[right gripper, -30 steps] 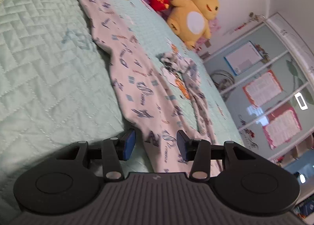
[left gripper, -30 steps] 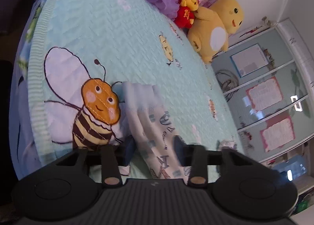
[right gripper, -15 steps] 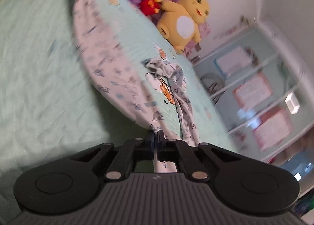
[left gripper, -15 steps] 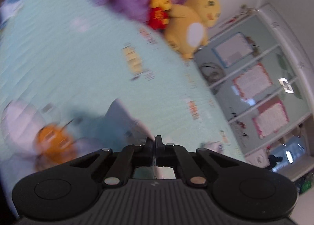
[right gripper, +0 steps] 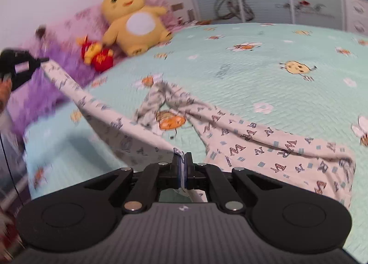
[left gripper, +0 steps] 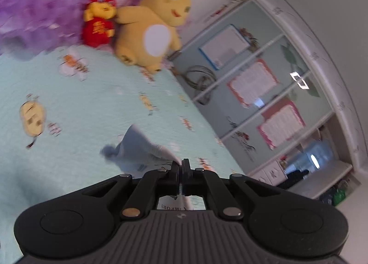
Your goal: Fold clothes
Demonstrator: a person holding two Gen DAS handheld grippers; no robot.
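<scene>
My right fingers [right gripper: 182,162] clamped tight on edge of letter-print pyjamas [right gripper: 264,144]; my left fingers [left gripper: 181,167] pinched shut on other end, seen far left in right view [right gripper: 40,60]. Cloth edge strung taut between both, lifted off mint bee-print bedspread [right gripper: 253,68]; rest sags, crumpled, onto bed. Yellow plush [right gripper: 134,22], small red plush [right gripper: 99,55] by purple fluffy cushion [left gripper: 39,4] at headboard

Bed with mint-green quilted bee-print cover [right gripper: 264,73] — letter-printed white garment [right gripper: 264,142] partly lying on it, yellow plush toy [right gripper: 133,22], small red plush toy [right gripper: 97,55], purple fluffy cushion [left gripper: 39,8] at its head
</scene>
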